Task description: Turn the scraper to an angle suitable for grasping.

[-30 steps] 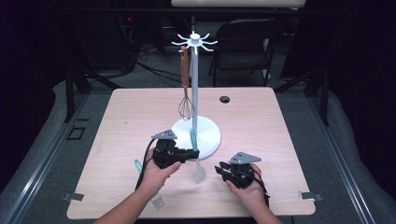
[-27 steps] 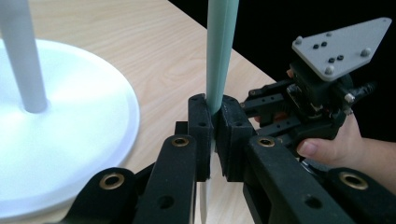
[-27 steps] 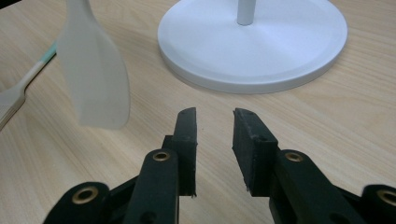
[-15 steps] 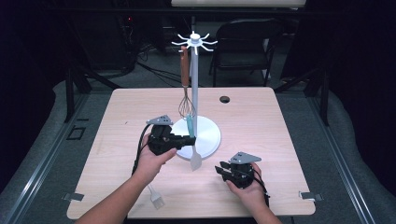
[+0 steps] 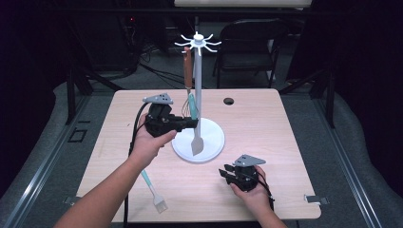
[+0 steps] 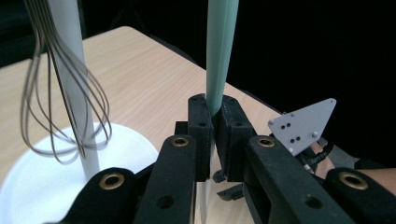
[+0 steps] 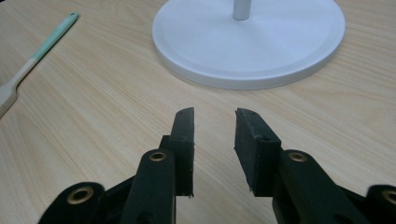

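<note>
Your left gripper is clamping the mint-green handle of a spatula, its jaws closed tight on the handle in the left gripper view. The spatula is hanging upright, its pale blade pointing down over the white round base of the utensil stand, just beside the stand's pole. A wire whisk with a brown handle is hanging from the stand's top hooks, close to the pole and next to the spatula.

Your right gripper is resting low over the wooden table, near its front edge, with its jaws parted and holding nothing. A mint-handled fork is lying flat on the table, well apart from the stand's base.
</note>
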Available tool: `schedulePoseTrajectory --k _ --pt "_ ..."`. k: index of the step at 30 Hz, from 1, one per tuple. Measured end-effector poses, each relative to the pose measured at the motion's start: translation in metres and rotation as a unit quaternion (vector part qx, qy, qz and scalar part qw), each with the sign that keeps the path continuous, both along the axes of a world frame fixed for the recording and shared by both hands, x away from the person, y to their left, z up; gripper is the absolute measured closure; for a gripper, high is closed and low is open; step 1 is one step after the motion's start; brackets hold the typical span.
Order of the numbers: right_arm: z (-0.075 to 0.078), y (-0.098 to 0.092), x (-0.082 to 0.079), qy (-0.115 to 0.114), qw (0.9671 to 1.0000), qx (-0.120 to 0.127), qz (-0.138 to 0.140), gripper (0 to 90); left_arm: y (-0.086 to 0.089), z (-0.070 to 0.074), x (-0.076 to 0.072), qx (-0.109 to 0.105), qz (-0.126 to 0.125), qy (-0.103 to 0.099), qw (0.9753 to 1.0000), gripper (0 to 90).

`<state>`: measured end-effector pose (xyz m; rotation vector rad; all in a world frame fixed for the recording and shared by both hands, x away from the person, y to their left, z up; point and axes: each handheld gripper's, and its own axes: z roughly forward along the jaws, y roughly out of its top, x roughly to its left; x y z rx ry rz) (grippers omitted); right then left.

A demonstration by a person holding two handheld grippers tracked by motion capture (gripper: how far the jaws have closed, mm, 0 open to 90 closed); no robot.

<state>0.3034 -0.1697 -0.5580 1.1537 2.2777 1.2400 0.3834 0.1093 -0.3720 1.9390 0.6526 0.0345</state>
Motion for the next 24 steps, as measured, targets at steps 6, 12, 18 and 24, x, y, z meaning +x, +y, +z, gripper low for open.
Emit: schedulePoseTrajectory --k 6,12,18,24 --pt "0.000 0.000 0.000 0.003 1.0000 -0.001 0.004 68.3 -0.002 0.022 0.014 0.000 -0.009 0.000 1.0000 85.0" --pt "-0.001 0.000 0.000 0.005 1.0000 -0.004 0.006 68.1 -0.006 0.048 0.024 0.002 -0.025 -0.015 0.9996 85.0" --pt "-0.002 0.001 0.000 0.006 0.9999 -0.005 0.007 67.9 -0.014 0.073 0.034 -0.006 -0.031 -0.011 0.9994 85.0" --pt "-0.002 0.001 0.000 0.003 1.0000 0.000 0.008 67.5 -0.019 0.082 0.043 -0.016 -0.032 0.000 0.9994 85.0"
